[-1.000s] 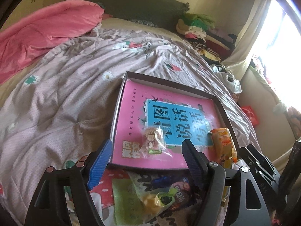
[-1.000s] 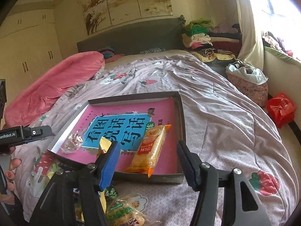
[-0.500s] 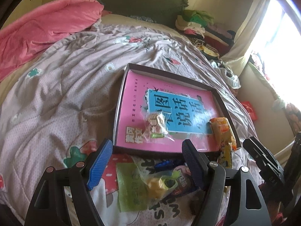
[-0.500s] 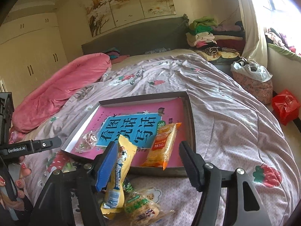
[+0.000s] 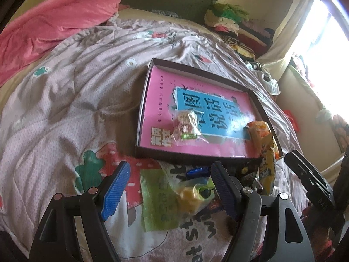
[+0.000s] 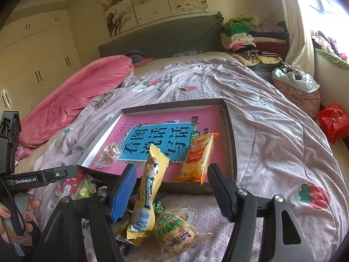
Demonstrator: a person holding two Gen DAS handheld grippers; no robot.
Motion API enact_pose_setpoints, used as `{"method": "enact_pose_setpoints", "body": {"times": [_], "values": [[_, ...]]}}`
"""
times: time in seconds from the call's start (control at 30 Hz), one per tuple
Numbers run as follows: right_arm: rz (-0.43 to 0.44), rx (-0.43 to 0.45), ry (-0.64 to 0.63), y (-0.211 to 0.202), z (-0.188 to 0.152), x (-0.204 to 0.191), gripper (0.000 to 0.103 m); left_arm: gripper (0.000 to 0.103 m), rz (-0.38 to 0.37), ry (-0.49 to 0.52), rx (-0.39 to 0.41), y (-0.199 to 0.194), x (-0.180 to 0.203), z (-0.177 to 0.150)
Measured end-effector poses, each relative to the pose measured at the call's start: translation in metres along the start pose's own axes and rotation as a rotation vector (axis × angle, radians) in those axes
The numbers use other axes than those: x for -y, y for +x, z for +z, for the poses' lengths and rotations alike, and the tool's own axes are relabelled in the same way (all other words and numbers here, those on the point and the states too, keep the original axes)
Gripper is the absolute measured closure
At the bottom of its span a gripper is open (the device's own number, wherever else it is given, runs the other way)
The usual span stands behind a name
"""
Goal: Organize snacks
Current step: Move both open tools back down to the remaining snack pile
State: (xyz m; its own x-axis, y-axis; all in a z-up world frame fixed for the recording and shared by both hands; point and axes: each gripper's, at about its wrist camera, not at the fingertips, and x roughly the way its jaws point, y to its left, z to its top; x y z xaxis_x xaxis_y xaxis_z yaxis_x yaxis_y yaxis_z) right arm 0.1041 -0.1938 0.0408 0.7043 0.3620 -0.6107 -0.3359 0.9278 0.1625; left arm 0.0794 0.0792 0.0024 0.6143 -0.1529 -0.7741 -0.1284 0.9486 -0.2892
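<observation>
Yellow snack packet point(image 6: 150, 187) rose further beside my right claw point(image 6: 170, 187), its jaws spread, packet against the blue pad, grip unclear. My left claw point(image 5: 169, 185) hangs spread over loose snacks point(image 5: 187, 194) on the bed point(image 5: 65, 100). Orange packet point(image 6: 197, 157) lies in the box point(image 6: 231, 135).

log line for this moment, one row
step: sorting snacks | left gripper: open over loose snack pile | right gripper: open, yellow snack bar upright between jaws | tray: orange packet, clear candy bag
</observation>
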Motion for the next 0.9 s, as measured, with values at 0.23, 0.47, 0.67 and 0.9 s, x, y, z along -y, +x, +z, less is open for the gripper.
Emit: {"method": "enact_pose_setpoints", "body": {"times": [0.23, 0.47, 0.67, 0.9], "values": [[0.007, -0.023, -0.010, 0.002, -0.005, -0.006, 0.036, 0.025, 0.002, 0.015, -0.043, 0.006, 0.003, -0.012], [0.022, -0.045, -0.028, 0.004, -0.012, -0.015, 0.036, 0.025, 0.004, 0.033, -0.070, 0.010, 0.008, -0.020], [0.041, -0.071, -0.027, 0.007, -0.017, -0.020, 0.036, 0.025, 0.009, 0.047, -0.083, 0.012, 0.013, -0.024], [0.051, -0.094, -0.021, 0.012, -0.021, -0.020, 0.036, 0.025, 0.049, 0.057, -0.119, 0.020, 0.016, -0.032]]}}
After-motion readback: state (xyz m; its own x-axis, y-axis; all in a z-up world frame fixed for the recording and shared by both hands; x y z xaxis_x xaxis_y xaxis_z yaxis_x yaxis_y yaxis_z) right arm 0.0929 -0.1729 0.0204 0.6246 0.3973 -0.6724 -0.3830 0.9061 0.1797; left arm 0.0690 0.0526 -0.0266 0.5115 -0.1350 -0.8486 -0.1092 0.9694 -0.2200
